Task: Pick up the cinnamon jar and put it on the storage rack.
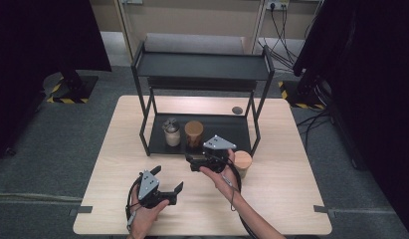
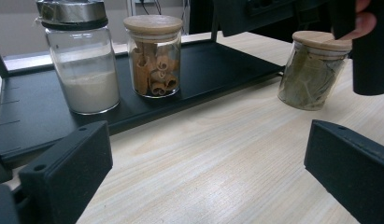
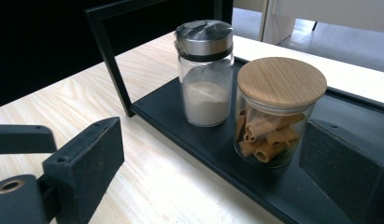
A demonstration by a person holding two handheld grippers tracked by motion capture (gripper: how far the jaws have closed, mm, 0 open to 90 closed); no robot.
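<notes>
Clear glass jar [image 3: 269,116] (wooden lid), matt black shelf [image 3: 255,182]

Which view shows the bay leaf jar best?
The left gripper view: the bay leaf jar shows side-on, leaves and wooden lid clear, standing on the table. The high view shows it small, partly behind the right hand.

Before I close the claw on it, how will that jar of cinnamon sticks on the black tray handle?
The cinnamon jar looks like clear glass, so probably rigid, smooth and breakable if knocked. Its wooden lid seems only to sit on top, so it may lift off. Half full of loose sticks, it is likely light; a push could tip it against the white powder jar.
</notes>
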